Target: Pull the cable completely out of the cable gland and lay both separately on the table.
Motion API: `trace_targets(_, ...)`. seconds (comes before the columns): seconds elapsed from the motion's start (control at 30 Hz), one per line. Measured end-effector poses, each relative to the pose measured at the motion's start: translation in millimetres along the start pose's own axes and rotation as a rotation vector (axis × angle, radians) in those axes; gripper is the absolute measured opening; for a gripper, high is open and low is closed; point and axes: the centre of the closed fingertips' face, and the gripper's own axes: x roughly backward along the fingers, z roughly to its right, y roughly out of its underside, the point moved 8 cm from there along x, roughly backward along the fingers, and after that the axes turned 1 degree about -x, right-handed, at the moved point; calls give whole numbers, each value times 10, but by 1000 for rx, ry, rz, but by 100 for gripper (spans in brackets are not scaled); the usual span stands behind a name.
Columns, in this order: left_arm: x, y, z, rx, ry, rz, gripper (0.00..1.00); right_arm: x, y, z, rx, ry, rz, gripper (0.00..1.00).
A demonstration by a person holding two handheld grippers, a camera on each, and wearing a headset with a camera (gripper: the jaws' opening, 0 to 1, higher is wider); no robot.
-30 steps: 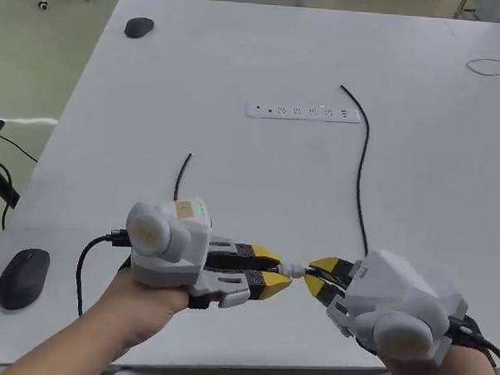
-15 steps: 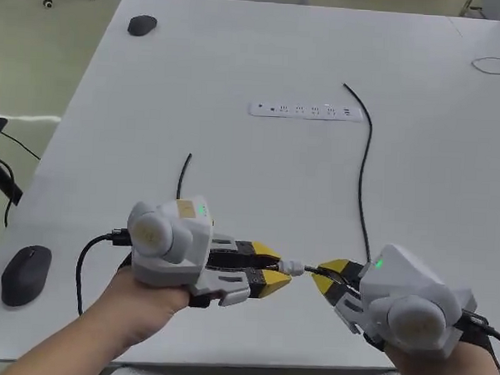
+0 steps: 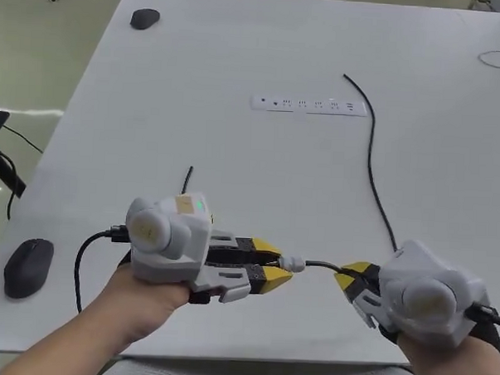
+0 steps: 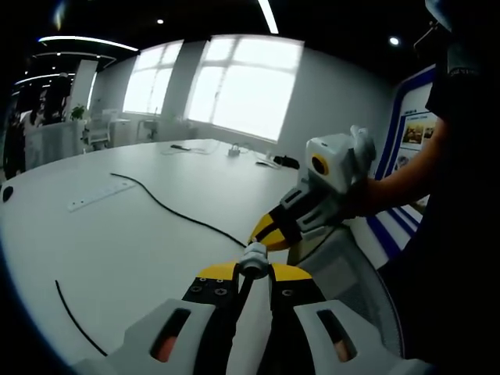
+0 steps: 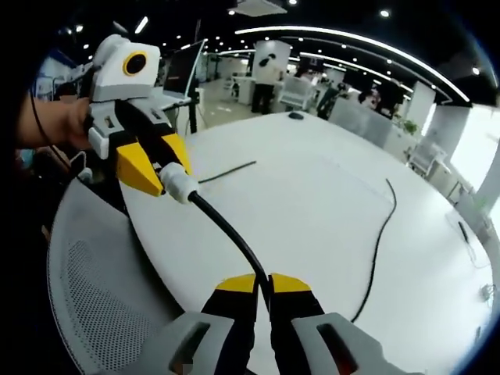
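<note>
Since a second ago the right tool (image 3: 351, 280) has drawn away from the left tool (image 3: 275, 268), so a longer stretch of black cable (image 3: 321, 264) now spans the gap between them. The left tool's jaws are closed on the white cable gland (image 3: 292, 262), and the right tool's jaws are clamped on the cable. Both are held over the near edge of the bench (image 3: 239, 54), and the cable's end is still inside the gland. A power strip (image 3: 307, 104) lies farther back.

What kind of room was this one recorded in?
Most likely an open-plan office or lab: a large white table carrying a power strip and a computer mouse, big windows, and long ceiling light strips.
</note>
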Motion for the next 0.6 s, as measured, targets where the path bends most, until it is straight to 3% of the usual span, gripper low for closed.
trace_targets(0.07, 3, -6, 0, 2, -1, 3, 15, -24, 82, 51, -57, 10, -26, 0)
trace_targets(0.17, -2, -17, 11, 4, 2, 6, 15, -42, 155, 67, -185, -12, -46, 0)
trace_targets(0.2, -4, -10, 11, 3, 3, 2, 15, -52, 174, 70, -197, -18, -55, 0)
trace_targets(0.6, 19, 10, -18, 9, 4, -8, 15, -23, 149, 63, -126, 1, -37, 1)
